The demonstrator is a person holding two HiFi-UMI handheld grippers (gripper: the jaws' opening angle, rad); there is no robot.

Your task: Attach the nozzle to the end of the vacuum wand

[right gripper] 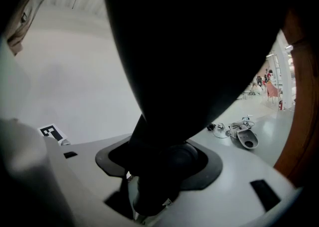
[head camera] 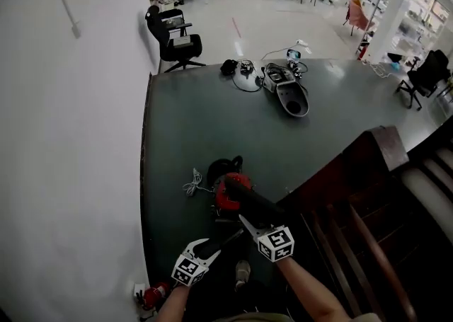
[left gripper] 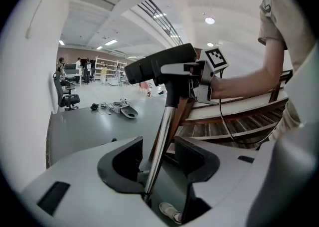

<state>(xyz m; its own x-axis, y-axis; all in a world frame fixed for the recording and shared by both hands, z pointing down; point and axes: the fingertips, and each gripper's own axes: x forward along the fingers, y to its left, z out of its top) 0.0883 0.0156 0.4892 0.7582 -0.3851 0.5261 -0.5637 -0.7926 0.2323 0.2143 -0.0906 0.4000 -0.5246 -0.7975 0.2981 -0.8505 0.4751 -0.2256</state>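
Grey floor [head camera: 212, 122]: left tongs [left gripper: 159, 152] spread around the metal wand [left gripper: 165, 123], right tongs [right gripper: 160, 167] pinching the black nozzle [right gripper: 189, 46]

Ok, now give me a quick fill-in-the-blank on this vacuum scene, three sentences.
1. The left tool stands ____ around the metal wand.
2. The right tool is shut on the vacuum's ____ handle.
3. The nozzle lies on the ____, far from both tools.
Missing words: open; black; floor.
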